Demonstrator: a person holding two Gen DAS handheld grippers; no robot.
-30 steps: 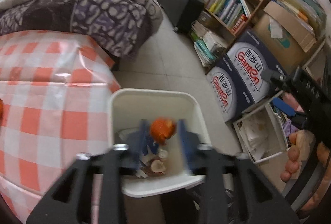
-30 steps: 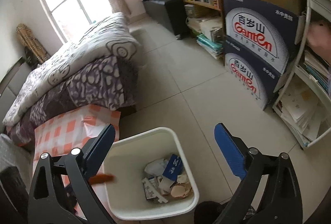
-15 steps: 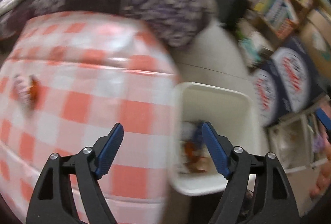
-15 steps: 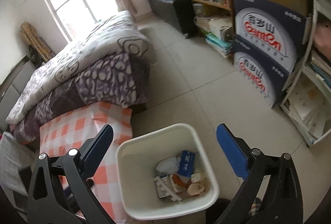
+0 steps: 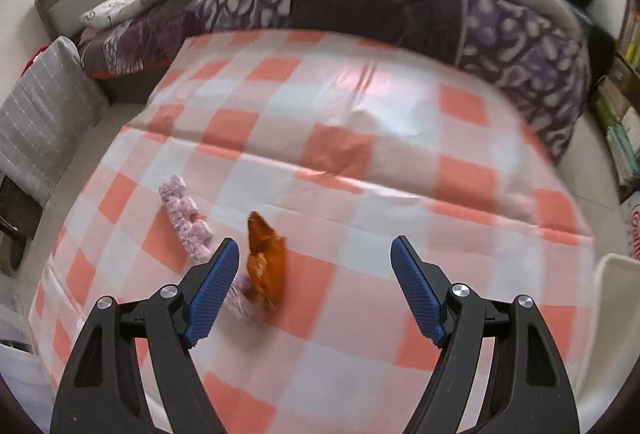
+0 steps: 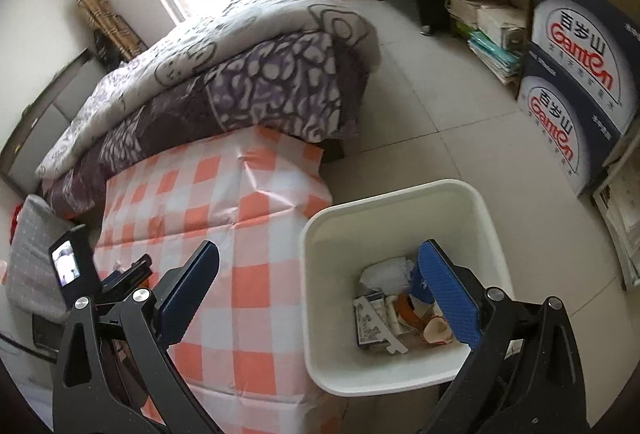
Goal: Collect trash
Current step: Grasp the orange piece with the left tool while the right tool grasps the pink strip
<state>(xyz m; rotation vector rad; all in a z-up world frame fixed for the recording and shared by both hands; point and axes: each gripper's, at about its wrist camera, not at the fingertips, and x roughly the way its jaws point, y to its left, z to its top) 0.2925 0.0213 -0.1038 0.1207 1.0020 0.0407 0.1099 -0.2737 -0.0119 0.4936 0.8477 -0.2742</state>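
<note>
Orange peel scrap (image 5: 266, 266) lies on the checked tablecloth (image 5: 360, 193), touching a pink foam strip (image 5: 186, 218) at its 10 o'clock. Left gripper (image 5: 314, 294) hangs above, jaws wide, holding nothing, peel just inside its left finger. White bin (image 6: 320, 274) with paper litter (image 6: 384, 314) sits beside the table; right gripper (image 6: 320, 298) over it, jaws wide, holding nothing.

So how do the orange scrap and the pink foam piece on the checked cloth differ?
The orange scrap is glossy, crumpled and pointed; the pink foam piece is matte, long and knobbly. The scrap lies nearer the open left gripper, the foam further left. Both rest loose on the cloth.
</note>
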